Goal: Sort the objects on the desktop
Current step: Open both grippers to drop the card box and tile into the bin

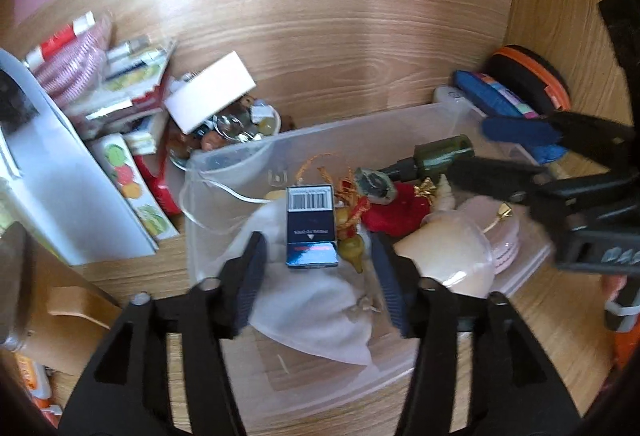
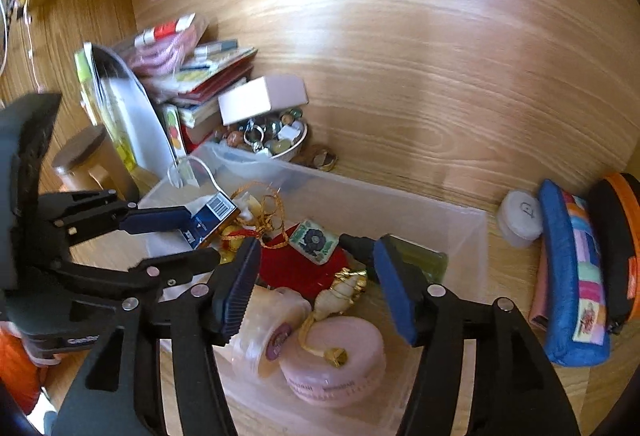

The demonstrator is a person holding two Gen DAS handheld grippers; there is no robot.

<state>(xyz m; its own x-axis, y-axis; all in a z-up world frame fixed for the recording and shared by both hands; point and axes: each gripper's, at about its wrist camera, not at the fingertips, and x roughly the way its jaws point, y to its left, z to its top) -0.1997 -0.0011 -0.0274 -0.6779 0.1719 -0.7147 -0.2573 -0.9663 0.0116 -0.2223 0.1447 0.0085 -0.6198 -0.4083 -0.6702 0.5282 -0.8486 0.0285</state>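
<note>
Left gripper (image 1: 318, 268) hangs half-open, pads clear of the blue carton (image 1: 311, 226) lying in the clear bin (image 1: 400, 124); right gripper (image 2: 316, 284) likewise. Lift straight up, clear of the contents.

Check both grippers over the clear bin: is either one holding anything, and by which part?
Nothing is held. The left gripper stands open around the small blue box, pads clear of its sides. The right gripper is open above the bin's contents, with nothing between its pads.
</note>
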